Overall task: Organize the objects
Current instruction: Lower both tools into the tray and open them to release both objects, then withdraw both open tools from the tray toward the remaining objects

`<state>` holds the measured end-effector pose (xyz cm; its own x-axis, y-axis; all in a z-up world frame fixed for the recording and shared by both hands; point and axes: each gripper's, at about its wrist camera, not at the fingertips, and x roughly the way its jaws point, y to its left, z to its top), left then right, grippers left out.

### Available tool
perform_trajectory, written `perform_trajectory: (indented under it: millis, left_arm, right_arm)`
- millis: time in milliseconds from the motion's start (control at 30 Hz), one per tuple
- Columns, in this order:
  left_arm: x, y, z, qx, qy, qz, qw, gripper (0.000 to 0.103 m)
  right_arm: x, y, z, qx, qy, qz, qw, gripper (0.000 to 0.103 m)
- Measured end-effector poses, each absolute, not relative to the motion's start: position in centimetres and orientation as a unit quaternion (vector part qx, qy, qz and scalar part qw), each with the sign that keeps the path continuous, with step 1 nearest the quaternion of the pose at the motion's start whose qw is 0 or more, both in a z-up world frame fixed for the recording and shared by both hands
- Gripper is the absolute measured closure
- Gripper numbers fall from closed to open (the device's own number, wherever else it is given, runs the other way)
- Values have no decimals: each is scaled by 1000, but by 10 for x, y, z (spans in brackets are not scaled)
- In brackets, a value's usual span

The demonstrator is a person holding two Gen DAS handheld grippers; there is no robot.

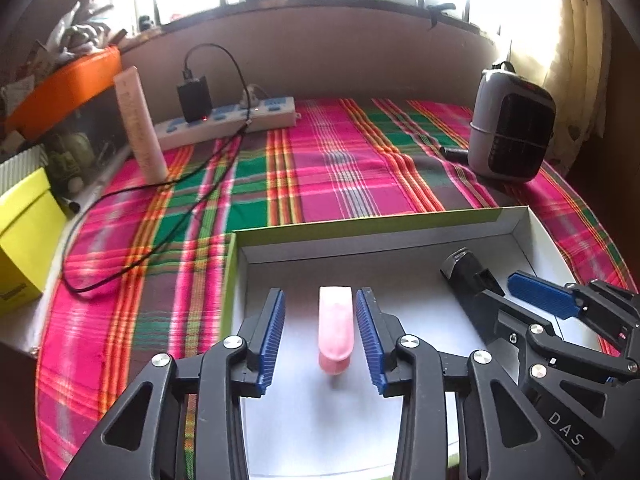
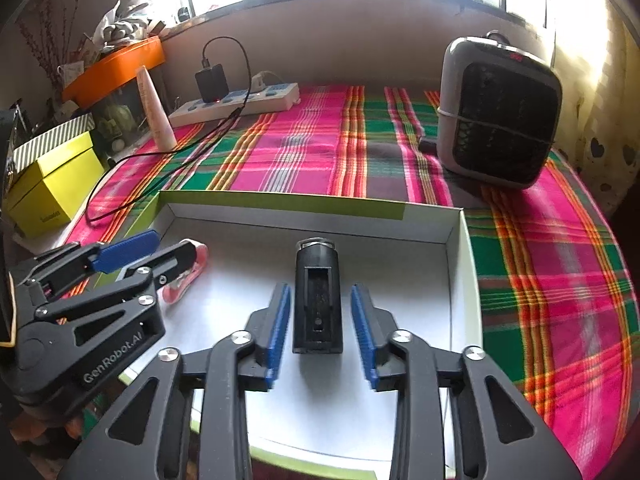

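Left wrist view: pink plastic clip (image 1: 335, 326) lies released between the parted left tool (image 1: 320, 334) pads inside the shallow white cardboard tray (image 1: 400, 242); the right tool (image 2: 321, 330), likewise parted, straddles a black cylindrical torch (image 2: 318, 300) untouched. Placing is judged done; withdrawal is called for next.

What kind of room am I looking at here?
Probably a lived-in room at home: a table under a plaid cloth by a window, with a power strip, a small heater and cluttered side shelves.

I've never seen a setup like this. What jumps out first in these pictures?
The loud pink-and-green plaid cloth covering the table, and the shallow white box lying on it. In the box, a pink object lies between the open jaws of the left hand-held gripper, and a black device lies between those of the right hand-held gripper.
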<state>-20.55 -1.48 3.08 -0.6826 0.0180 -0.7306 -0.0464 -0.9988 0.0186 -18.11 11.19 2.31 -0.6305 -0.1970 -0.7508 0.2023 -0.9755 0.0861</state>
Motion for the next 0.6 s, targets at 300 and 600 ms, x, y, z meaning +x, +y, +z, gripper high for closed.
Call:
perform_trajectory:
  millis: [300,600]
  left_arm:
    - [-166,-10,49,-362,36,931,-10,66]
    - [-130,-8,64,-330,39,943,-20,65]
  right_arm:
    - [-151,114,37,395,1,-912,114,62]
    - [-120,117,43,379,-3,-919,113,62]
